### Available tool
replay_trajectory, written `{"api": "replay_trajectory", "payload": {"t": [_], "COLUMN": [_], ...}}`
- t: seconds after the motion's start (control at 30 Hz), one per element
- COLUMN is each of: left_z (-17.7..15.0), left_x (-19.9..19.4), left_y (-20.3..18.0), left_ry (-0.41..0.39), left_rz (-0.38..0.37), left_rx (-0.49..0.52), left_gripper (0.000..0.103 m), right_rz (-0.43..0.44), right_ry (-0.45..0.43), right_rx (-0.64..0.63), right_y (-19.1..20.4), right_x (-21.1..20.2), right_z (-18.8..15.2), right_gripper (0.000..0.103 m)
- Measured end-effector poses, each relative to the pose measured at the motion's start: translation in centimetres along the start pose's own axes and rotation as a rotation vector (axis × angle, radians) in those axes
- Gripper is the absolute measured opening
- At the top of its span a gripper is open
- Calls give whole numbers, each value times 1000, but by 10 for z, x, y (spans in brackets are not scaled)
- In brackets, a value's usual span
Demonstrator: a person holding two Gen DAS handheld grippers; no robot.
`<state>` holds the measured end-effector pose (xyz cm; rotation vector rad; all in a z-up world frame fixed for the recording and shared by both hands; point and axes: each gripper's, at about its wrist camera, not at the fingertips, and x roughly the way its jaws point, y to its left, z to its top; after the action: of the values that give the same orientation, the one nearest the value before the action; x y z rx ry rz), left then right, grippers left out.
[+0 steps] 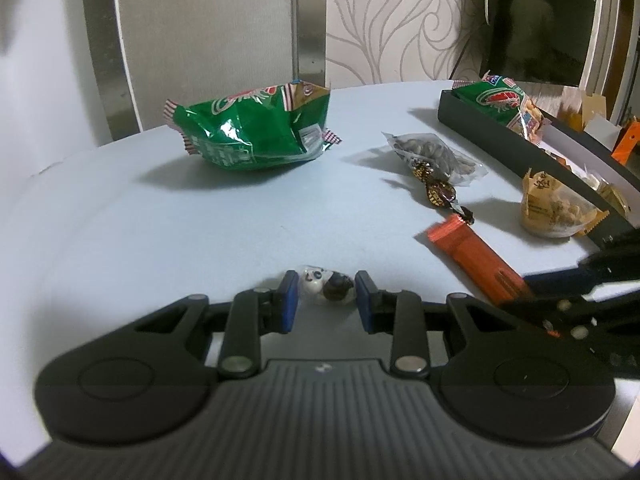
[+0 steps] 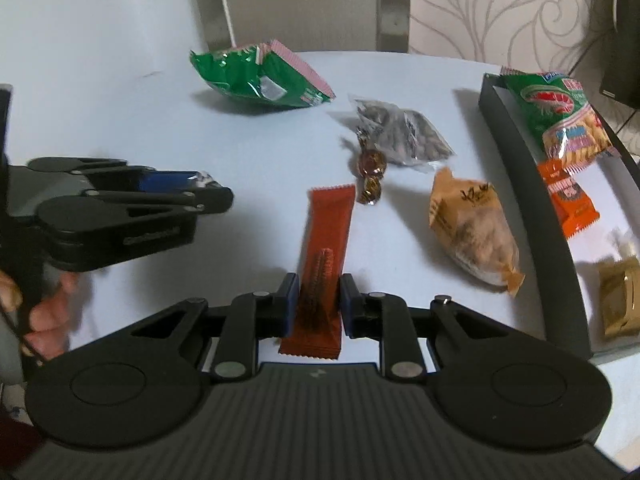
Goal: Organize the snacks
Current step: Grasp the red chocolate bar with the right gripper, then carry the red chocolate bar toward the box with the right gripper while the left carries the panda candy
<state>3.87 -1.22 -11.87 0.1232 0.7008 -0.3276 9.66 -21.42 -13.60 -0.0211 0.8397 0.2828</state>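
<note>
Orange bar (image 2: 324,264) pinched at its near end between the blue pads of the right gripper (image 2: 319,304), jaws closed on it, far end lying on the pale table (image 2: 120,120). Small panda candy (image 1: 328,288) clamped in the left gripper (image 1: 327,300), jaws closed on its clear wrapper, low over the table. From the right wrist view, left gripper seen side-on at the left edge, a hand (image 2: 44,308) wrapped around its handle.

Farther back on the table, green chip bag (image 1: 256,128), alone and well apart from the rest. Right of it, clear seed pack (image 1: 434,156), with two brown foil candies (image 2: 370,172) touching its near corner. Just right of the bar, tan nut pack (image 2: 472,228), lying beside the wall of the black tray (image 2: 532,200).

Inside the tray: second green bag (image 2: 560,116) at the far end, small orange pack (image 2: 568,200) next, gold pack (image 2: 620,296) nearest. Patterned wallpaper (image 1: 392,20) behind the table.
</note>
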Motion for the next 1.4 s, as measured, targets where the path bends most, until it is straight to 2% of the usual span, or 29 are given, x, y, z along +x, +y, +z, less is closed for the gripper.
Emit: {"api": "replay_trajectory", "payload": {"t": [0.2, 0.37, 0.73, 1.4], "left_z": [-2, -3, -6, 9], "left_x": [-1, -2, -9, -21], "left_y": [-3, -2, 1, -3], "left_ry": [2, 0, -5, -44], "left_rz": [4, 3, -3, 3], "left_rx": [23, 13, -18, -27], "left_gripper": [34, 34, 33, 33], "right_rz": [-25, 8, 134, 185], "right_ry": [-10, -4, -10, -95], "right_rx": [-45, -56, 128, 156], "right_y": [5, 5, -16, -20], "right_x": [12, 8, -21, -68], "right_z": [11, 10, 3, 3], "right_gripper": [29, 25, 25, 25]}}
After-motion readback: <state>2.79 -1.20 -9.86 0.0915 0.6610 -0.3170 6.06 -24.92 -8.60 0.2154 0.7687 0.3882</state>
